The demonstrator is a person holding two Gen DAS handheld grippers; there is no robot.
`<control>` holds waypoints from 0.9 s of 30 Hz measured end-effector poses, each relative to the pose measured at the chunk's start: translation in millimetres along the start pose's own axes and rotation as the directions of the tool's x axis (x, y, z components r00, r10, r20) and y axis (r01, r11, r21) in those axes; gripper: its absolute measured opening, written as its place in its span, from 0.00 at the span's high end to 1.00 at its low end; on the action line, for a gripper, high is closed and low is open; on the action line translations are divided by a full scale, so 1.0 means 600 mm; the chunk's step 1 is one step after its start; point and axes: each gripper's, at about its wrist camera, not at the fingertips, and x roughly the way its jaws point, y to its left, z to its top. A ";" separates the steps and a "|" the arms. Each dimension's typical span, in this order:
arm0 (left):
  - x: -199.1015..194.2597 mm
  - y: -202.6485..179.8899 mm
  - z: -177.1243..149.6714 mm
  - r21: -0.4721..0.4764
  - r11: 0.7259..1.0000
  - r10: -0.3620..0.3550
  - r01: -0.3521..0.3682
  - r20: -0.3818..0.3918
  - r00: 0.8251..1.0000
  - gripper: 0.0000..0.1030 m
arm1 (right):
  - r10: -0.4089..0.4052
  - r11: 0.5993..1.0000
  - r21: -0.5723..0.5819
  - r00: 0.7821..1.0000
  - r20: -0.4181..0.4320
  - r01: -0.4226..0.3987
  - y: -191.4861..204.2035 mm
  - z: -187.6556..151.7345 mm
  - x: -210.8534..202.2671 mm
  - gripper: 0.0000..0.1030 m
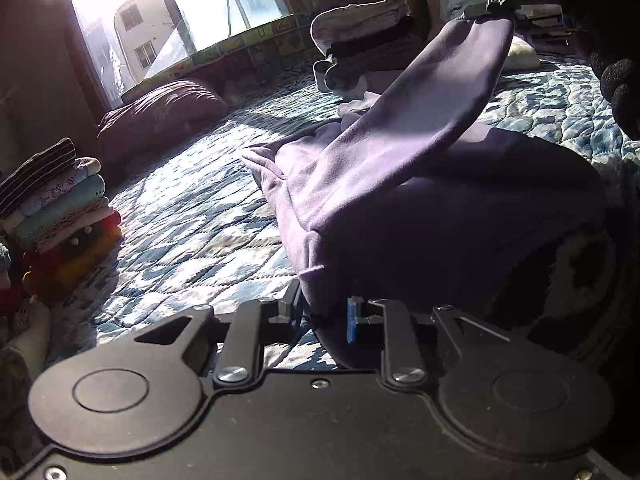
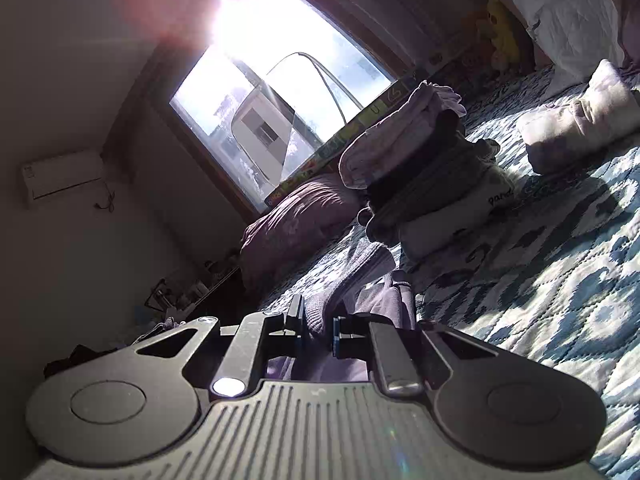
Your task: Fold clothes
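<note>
Both claws clamped on the purple garment [image 1: 400, 184], left gripper [image 1: 324, 316] pinning its near edge, right gripper [image 2: 316, 330] lifting a flap clear of the bedspread [image 1: 192, 216], likely to fold over.

Open stretch of blue-and-white quilted bed cover [image 1: 188, 216] left of the draped purple fleece garment [image 1: 400, 184], free up to the crumpled mauve pillow [image 1: 160, 112]. Blocked at far left by a pile of folded colourful clothes [image 1: 56, 200]. Straight ahead, a stack of folded white and dark clothes [image 2: 420, 176]; beside it on the right, a pale rolled bundle [image 2: 580, 120], with bare bed between.
</note>
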 end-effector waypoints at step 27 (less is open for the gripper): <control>-0.052 0.098 0.000 -0.183 0.932 -0.298 0.312 0.097 0.949 0.78 | -0.198 0.977 0.074 0.979 -0.045 0.201 -0.086 -0.008 -0.040 0.86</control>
